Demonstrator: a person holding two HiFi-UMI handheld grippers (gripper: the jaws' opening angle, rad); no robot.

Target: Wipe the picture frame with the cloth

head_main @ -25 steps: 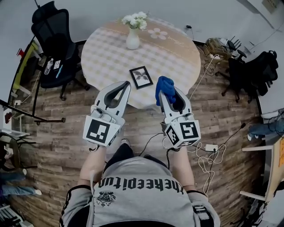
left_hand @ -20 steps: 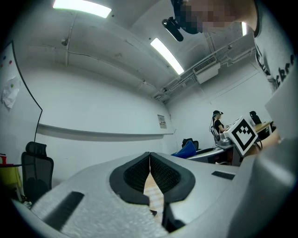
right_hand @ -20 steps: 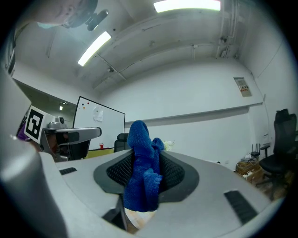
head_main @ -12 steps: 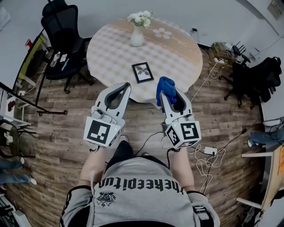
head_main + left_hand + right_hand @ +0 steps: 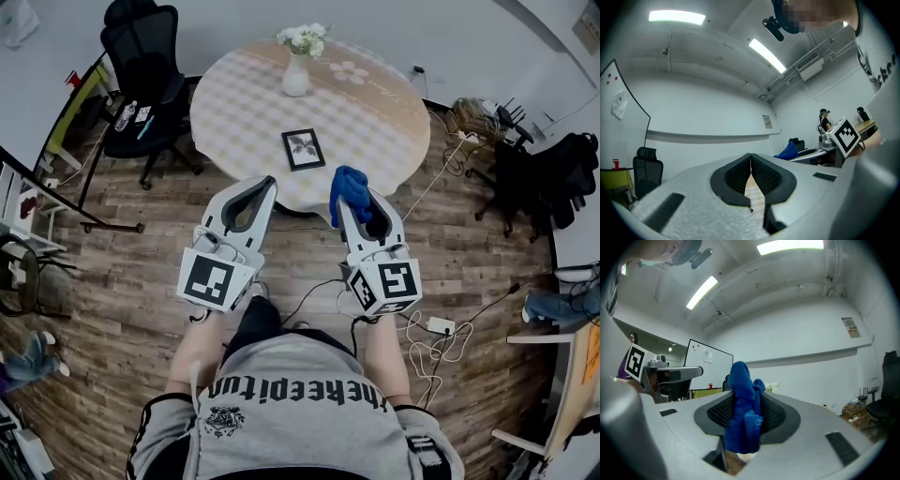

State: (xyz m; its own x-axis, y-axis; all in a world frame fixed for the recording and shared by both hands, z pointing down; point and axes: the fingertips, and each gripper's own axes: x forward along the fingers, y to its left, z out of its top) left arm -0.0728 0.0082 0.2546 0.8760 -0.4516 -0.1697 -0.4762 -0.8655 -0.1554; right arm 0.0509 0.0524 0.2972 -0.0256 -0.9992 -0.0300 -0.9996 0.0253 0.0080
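Head view puts the small black rectangular picture frame (image 5: 303, 149) flat on the round checked table (image 5: 234, 103), close to its near edge, long axis running near to far with a slight tilt. Your right gripper (image 5: 356, 195) pinches the bunched blue terry cloth (image 5: 349, 185); from it the frame lies farther and to the left. Your left gripper (image 5: 266, 183), jaws pressed together on nothing, is about as close. You will likely need to carry the cloth forward and leftward.
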